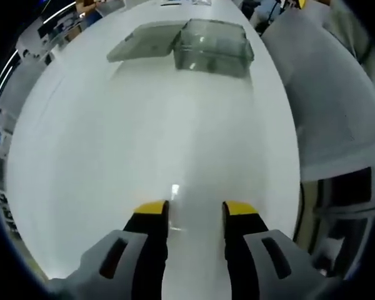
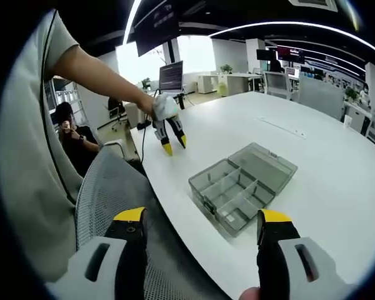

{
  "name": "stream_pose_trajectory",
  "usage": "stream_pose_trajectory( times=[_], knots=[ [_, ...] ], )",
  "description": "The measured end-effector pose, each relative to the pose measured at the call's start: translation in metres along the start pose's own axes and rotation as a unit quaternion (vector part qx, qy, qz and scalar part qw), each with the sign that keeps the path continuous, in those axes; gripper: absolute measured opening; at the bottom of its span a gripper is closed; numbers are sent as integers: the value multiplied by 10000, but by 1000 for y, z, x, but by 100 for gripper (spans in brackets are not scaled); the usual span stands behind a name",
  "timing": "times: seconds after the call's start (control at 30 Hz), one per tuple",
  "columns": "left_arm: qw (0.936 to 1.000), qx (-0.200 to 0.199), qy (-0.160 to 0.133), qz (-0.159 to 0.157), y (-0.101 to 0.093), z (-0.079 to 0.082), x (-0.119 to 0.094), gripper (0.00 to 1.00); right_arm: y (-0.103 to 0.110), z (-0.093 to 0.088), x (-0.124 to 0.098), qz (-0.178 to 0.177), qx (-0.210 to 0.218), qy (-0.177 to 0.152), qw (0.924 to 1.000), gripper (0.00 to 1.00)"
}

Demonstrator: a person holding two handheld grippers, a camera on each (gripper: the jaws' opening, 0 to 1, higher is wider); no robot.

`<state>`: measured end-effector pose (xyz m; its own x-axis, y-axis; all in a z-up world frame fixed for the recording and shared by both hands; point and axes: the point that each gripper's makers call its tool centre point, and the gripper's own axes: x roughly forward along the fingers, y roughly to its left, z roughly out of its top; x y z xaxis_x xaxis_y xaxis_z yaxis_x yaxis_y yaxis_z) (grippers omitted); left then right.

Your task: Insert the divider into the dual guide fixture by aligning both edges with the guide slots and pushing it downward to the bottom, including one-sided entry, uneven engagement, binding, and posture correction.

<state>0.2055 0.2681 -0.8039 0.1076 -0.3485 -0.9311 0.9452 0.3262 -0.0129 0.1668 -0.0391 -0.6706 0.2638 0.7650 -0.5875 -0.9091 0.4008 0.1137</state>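
Between my left jaws: nothing was held; left gripper (image 1: 195, 209) stood spread, yellow tips apart over bare white table (image 1: 112, 156).
Right claw: right gripper (image 2: 203, 217) was spread wide too, empty, hanging off the near table edge above a grey mesh chair (image 2: 112, 187).
Left claw seen from the right gripper view: it hung over the far-left part of the table, held by a person's hand (image 2: 164, 106), jaws parted, well apart from the box.
Fixture: the clear compartment box (image 2: 231, 194) sat open on the table, lid (image 2: 267, 164) laid flat just beyond it, touching at the hinge. From the left gripper view the same box lay far ahead, well apart from my tips.
Divider: I could not pick out a loose divider; the walls inside the box were too small to tell fixed from removable.
Step in hand: I judged it an approach, with nothing gripped yet.
Doing it well: I would find the divider first, pinch it near its top edge, keep it upright, start both edges in their slots together, and back off and level it if one side led.
Count: two grippers, one box, one lid, one chair, one seated person far left.
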Motion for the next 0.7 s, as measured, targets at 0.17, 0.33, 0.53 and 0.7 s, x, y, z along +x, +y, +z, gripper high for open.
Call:
stream_pose_trajectory(
  times=[0.17,0.33,0.53,0.7],
  knots=[
    [10000,31,36,-23,1,1,0,31,0,-2,-1,-4,6,12,10000,69],
    [9999,52,107,-60,3,1,1,31,1,-1,-1,-8,4,0,10000,69],
    [9998,-72,144,-81,4,2,2,30,0,0,-2,-20,-3,-21,10000,69],
    [9988,-10,493,10,7,-5,1,0,0,-1,-2,-25,2,-27,10000,69]
  ],
)
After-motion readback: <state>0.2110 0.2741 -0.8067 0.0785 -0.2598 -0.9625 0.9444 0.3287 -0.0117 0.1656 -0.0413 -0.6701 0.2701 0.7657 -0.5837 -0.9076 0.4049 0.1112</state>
